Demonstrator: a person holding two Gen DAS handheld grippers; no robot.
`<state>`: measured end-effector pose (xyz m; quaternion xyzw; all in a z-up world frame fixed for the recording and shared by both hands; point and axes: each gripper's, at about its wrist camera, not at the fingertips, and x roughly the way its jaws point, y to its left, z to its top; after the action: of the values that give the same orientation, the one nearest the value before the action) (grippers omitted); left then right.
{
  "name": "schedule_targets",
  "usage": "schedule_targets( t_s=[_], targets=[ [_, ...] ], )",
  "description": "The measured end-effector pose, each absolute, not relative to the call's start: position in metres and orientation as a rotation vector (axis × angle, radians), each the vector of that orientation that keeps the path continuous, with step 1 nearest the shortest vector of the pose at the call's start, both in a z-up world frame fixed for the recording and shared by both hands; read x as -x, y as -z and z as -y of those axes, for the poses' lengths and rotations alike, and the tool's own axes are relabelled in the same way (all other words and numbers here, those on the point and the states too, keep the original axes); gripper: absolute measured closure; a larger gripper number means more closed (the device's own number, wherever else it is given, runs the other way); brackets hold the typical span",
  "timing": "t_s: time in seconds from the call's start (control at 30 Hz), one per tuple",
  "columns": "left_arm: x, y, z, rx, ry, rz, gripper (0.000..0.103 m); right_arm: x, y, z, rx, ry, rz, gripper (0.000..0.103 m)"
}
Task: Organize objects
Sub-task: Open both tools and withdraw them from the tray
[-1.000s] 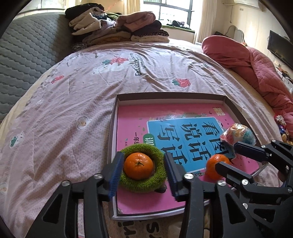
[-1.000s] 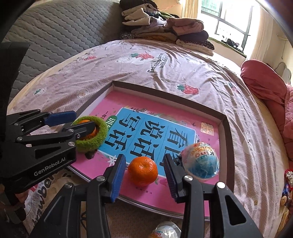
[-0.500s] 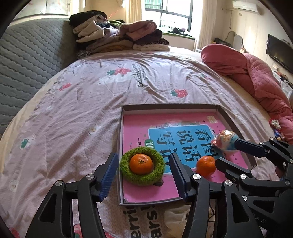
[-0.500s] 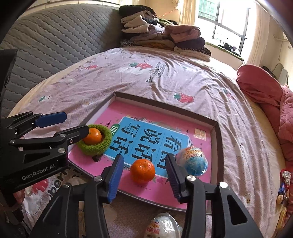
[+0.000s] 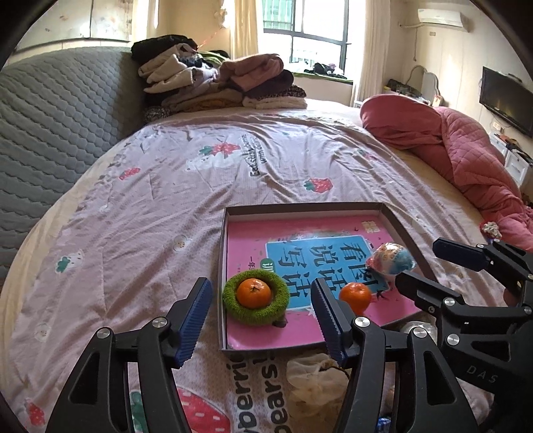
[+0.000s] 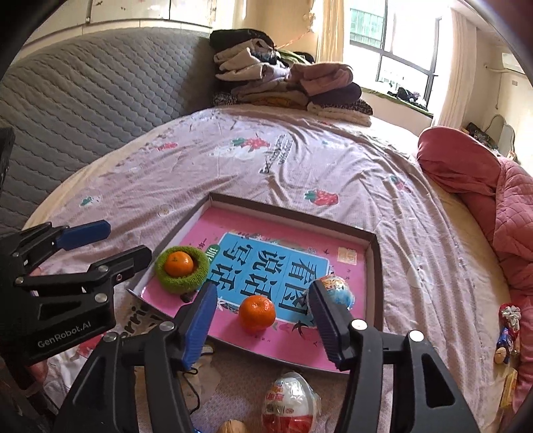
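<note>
Daylight from window [image 5: 304, 31], glare there; soft shadows; sharp focus; fisheye bending, dark vignette at corners.

left tongs [image 5: 260, 319] angled downward, jaws opening, empty, right tongs [image 6: 263, 319] alongside, jaws opening, empty

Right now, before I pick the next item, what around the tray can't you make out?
- Wrapped egg, right wrist view: near side hidden behind a finger of the right hand-held gripper.
- Brown round item, right wrist view: cut off by the bottom edge, unidentifiable.
- Small toys, right wrist view: too small and distorted at the edge.
- Tray, left wrist view: near right corner behind gripper arms.
</note>
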<state>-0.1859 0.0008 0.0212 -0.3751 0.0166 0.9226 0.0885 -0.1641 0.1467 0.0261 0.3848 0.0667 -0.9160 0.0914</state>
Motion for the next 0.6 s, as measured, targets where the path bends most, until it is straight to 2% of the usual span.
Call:
schedule_targets(
  t_s=[0.5,0.6],
  targets=[
    [0.144,-0.074,0.002,0.989,-2.807,-0.047,0.039,0.125,-0.082,-0.154,-0.974,2.799,-0.186,0.041],
    [0.136,-0.083,0.002,0.971,-2.805,-0.040,0.032,0.117,-0.093,-0.156,-0.938,2.811,-0.175,0.041]
  ],
)
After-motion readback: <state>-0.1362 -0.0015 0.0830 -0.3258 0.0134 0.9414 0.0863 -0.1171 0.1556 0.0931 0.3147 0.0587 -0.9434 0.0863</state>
